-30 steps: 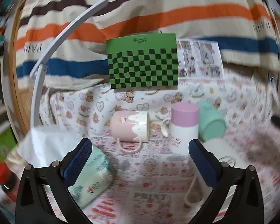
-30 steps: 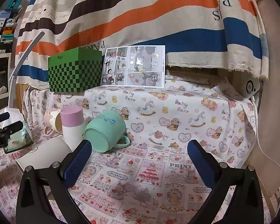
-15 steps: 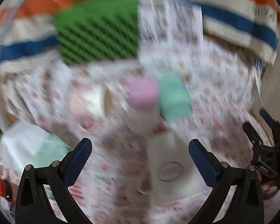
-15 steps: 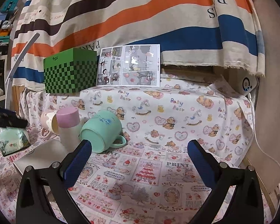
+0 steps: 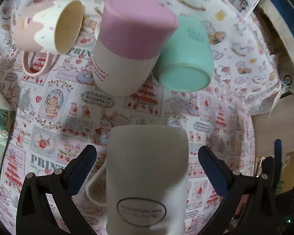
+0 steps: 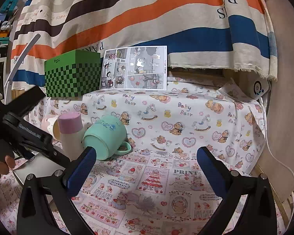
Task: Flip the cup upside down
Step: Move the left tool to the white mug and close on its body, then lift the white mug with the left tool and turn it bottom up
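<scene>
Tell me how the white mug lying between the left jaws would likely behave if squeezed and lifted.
The white mug looks glazed and smooth, so it may slip in the open left gripper. Lying on its side on soft cloth, it could roll, though its handle should check that. It seems rigid ceramic, probably chip-prone.

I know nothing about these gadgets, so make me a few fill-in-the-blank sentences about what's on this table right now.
1. The plain white mug lying between the left gripper fingers has its handle on the ____ in the left wrist view.
2. The white tumbler has a ____ top.
3. The mint green mug lies on its ____.
4. The checkered box is ____.

Answers: left; pink; side; green
</scene>
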